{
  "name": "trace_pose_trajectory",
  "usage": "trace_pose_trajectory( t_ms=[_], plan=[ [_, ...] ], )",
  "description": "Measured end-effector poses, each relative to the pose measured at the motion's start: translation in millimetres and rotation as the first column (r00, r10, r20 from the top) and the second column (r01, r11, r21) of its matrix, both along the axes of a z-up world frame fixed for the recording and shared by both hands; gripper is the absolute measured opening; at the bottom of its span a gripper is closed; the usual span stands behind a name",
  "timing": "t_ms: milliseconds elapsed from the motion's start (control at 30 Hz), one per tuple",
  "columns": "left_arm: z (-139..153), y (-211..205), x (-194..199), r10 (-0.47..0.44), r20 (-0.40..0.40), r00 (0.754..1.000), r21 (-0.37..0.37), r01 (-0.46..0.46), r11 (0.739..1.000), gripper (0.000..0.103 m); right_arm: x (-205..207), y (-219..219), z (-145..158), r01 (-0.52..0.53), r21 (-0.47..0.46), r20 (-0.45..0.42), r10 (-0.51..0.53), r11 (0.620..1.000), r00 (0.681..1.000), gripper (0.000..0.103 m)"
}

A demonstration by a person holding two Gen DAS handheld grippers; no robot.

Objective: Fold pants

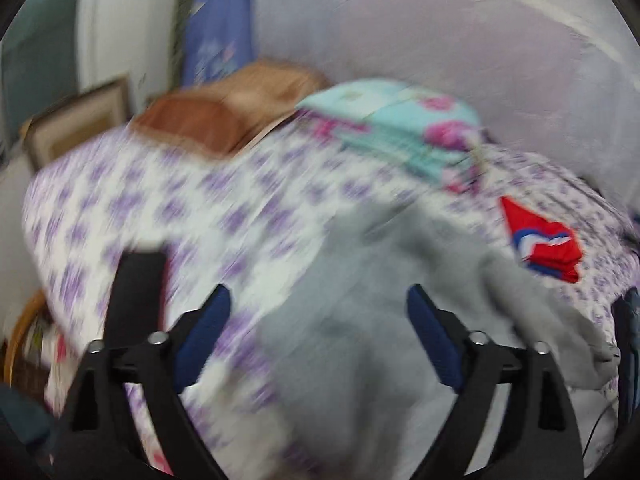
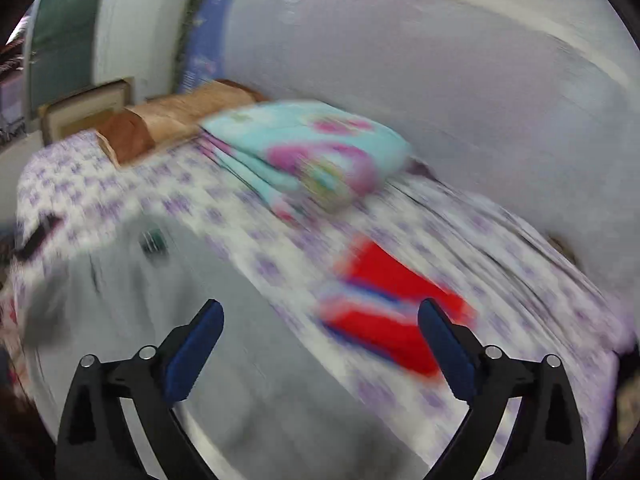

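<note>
Grey pants (image 1: 360, 320) lie spread on a bed with a white and purple flowered sheet (image 1: 120, 208). My left gripper (image 1: 318, 308) is open and empty, held just above the pants' middle. In the right wrist view the pants (image 2: 168, 292) lie at the lower left with a small dark label near their far edge. My right gripper (image 2: 320, 320) is open and empty, above the pants' right edge and the sheet (image 2: 500, 264). Both views are blurred by motion.
A folded red, white and blue garment (image 1: 544, 244) lies right of the pants, also in the right wrist view (image 2: 392, 312). A folded teal flowered blanket (image 2: 312, 152) and brown pillows (image 2: 168, 120) lie at the far side by a pale wall (image 2: 440, 80). A picture frame (image 1: 76, 120) stands at left.
</note>
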State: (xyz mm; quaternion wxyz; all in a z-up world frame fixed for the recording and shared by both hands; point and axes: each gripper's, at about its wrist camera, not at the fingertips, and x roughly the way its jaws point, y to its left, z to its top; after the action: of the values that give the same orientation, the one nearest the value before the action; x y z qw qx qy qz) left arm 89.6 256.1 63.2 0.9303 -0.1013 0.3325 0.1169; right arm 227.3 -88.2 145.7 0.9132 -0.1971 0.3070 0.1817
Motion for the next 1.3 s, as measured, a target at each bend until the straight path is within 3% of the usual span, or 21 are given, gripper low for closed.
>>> trace_pose_trajectory(
  t_ms=[100, 167, 300, 367, 400, 433, 467, 500, 533, 600, 633, 733, 800, 900, 967, 1000, 1033, 1100, 1167, 1233, 1300],
  plan=[
    [8.4, -27.1, 34.2, -0.078, 0.010, 0.997, 0.002, 0.078, 0.997, 0.092, -43.6, -88.1, -35.6, 0.143, -0.071, -0.054, -0.147, 0.987, 0.988, 0.099],
    [0.7, -38.3, 61.9, -0.099, -0.021, 0.995, -0.003, 0.099, 0.995, 0.092, -59.5, -137.6, -70.3, 0.270, -0.113, -0.090, -0.281, 0.956, 0.956, 0.099],
    [-28.8, -56.3, 107.9, -0.074, -0.102, 0.992, -0.008, 0.073, 0.997, 0.092, -46.6, -202.4, -114.6, 0.443, 0.037, -0.216, -0.425, 0.896, 0.879, 0.098],
    [-46.2, -58.2, 122.6, -0.037, -0.137, 0.990, 0.020, 0.040, 0.999, 0.092, -27.9, -208.6, -134.7, 0.451, 0.074, -0.253, -0.421, 0.889, 0.871, 0.096],
    [-51.0, -58.0, 123.8, -0.020, -0.149, 0.989, 0.037, 0.026, 0.999, 0.092, -17.0, -205.6, -148.3, 0.424, 0.071, -0.300, -0.386, 0.903, 0.873, 0.089],
    [-55.9, -55.6, 125.7, 0.002, -0.163, 0.987, 0.051, 0.006, 0.999, 0.092, -5.9, -200.5, -165.9, 0.395, 0.046, -0.364, -0.353, 0.917, 0.862, 0.041],
    [-63.5, -48.5, 128.2, 0.026, -0.185, 0.982, 0.041, -0.019, 0.999, 0.092, -6.6, -202.6, -178.6, 0.392, 0.049, -0.424, -0.336, 0.919, 0.841, 0.005],
    [-65.2, -41.6, 126.3, 0.037, -0.195, 0.980, 0.022, -0.033, 0.999, 0.092, -5.9, -206.9, -182.2, 0.393, 0.106, -0.467, -0.303, 0.913, 0.831, 0.005],
    [-67.7, -34.0, 124.0, 0.049, -0.201, 0.978, 0.002, -0.049, 0.999, 0.092, -10.6, -207.3, -173.2, 0.387, 0.150, -0.455, -0.284, 0.910, 0.844, 0.005],
    [-66.4, -22.1, 117.2, 0.077, -0.191, 0.979, 0.001, -0.078, 0.997, 0.092, -23.7, -216.6, -133.9, 0.347, 0.290, -0.421, -0.207, 0.892, 0.883, 0.005],
    [-64.0, -18.7, 116.0, 0.095, -0.186, 0.978, 0.031, -0.091, 0.995, 0.092, -27.6, -228.6, -108.2, 0.336, 0.382, -0.406, -0.171, 0.861, 0.898, 0.005],
    [-60.1, -16.8, 126.0, 0.095, -0.185, 0.978, 0.050, -0.087, 0.995, 0.092, -12.3, -254.6, -62.1, 0.369, 0.456, -0.354, -0.215, 0.810, 0.910, 0.005],
    [-60.6, -21.8, 141.9, 0.074, -0.194, 0.978, 0.048, -0.066, 0.997, 0.092, 17.4, -259.3, -52.5, 0.412, 0.409, -0.314, -0.299, 0.814, 0.901, 0.005],
    [-71.0, -29.4, 170.5, 0.078, -0.226, 0.971, 0.094, -0.058, 0.994, 0.092, 84.1, -258.2, -89.4, 0.478, 0.285, -0.363, -0.368, 0.831, 0.856, 0.011],
    [-81.5, -29.2, 183.2, 0.075, -0.260, 0.963, 0.092, -0.053, 0.994, 0.093, 125.3, -251.7, -145.0, 0.546, 0.113, -0.422, -0.458, 0.830, 0.783, 0.030],
    [-88.7, -28.9, 188.8, 0.064, -0.291, 0.955, 0.081, -0.042, 0.996, 0.093, 133.9, -251.3, -169.5, 0.580, 0.037, -0.444, -0.507, 0.813, 0.739, 0.033],
    [-92.6, -28.5, 189.8, 0.058, -0.311, 0.949, 0.082, -0.034, 0.996, 0.094, 136.4, -253.1, -184.2, 0.600, 0.024, -0.463, -0.524, 0.799, 0.715, 0.034],
    [-89.1, -25.8, 181.3, 0.057, -0.308, 0.950, 0.081, -0.034, 0.996, 0.093, 121.7, -264.7, -181.4, 0.624, 0.149, -0.453, -0.508, 0.767, 0.733, 0.049],
    [-79.4, -24.0, 166.3, 0.055, -0.292, 0.955, 0.077, -0.034, 0.996, 0.093, 98.4, -273.8, -164.3, 0.619, 0.230, -0.409, -0.502, 0.751, 0.762, 0.083],
    [-68.9, -28.8, 147.9, 0.034, -0.277, 0.960, 0.093, -0.009, 0.996, 0.095, 74.2, -275.4, -151.6, 0.575, 0.286, -0.382, -0.459, 0.767, 0.802, 0.089],
    [-69.2, -37.8, 132.5, 0.006, -0.295, 0.956, 0.107, 0.027, 0.994, 0.097, 69.1, -268.0, -154.3, 0.532, 0.262, -0.379, -0.422, 0.805, 0.824, 0.089]
  ],
)
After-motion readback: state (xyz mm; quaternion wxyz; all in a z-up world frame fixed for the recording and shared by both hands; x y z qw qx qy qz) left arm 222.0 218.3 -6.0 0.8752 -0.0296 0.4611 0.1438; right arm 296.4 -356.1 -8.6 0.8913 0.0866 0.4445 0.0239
